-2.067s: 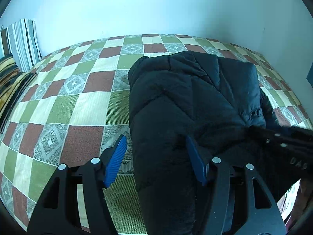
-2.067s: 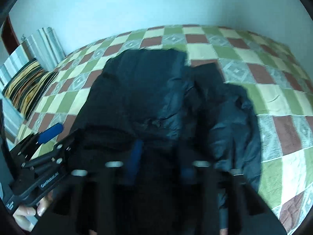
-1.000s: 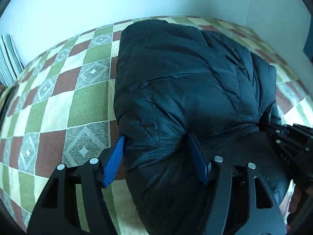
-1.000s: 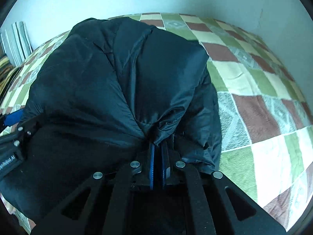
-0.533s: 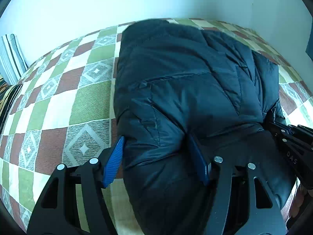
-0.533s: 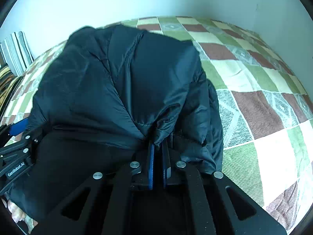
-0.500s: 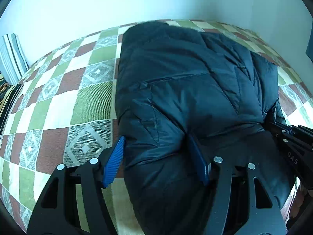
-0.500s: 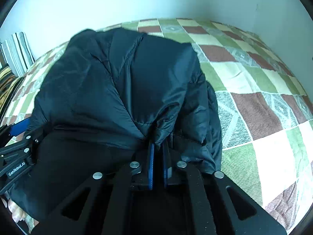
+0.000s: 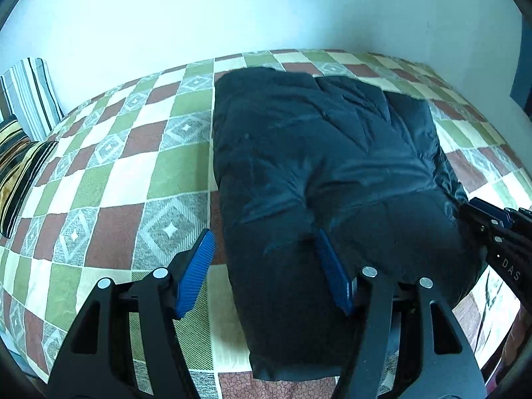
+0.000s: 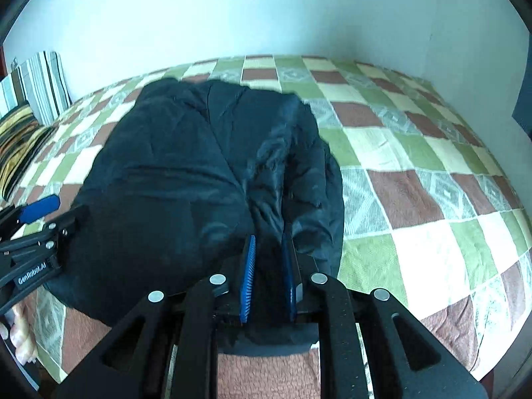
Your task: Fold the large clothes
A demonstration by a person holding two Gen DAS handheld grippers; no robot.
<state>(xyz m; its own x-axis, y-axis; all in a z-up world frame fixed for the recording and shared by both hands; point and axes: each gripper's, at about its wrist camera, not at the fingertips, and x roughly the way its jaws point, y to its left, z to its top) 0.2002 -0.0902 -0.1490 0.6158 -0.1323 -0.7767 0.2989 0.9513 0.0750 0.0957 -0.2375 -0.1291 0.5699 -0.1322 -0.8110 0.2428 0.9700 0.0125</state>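
Note:
A black puffer jacket [image 9: 316, 166] lies folded into a thick block on the checked bed; it also shows in the right wrist view [image 10: 206, 179]. My left gripper [image 9: 262, 252] is wide open at the jacket's near left edge, its right pad [image 9: 332, 279] against the fabric and its left pad over the bedspread. My right gripper [image 10: 268, 256] is at the jacket's near right edge, its jaws parted a little with a fold of jacket lying between the pads. Each gripper shows at the side of the other's view.
The bed carries a green, brown and cream checked bedspread [image 10: 415, 173]. Striped pillows [image 9: 23, 126] stand at the far left against the white wall. A dark panel [image 9: 523, 76] is at the far right. The bed's front edge is just below both grippers.
The right gripper's jaws, shut on the jacket's fold before, have parted. Both grippers have pulled back and up a little; the jacket has settled flat on the bed.

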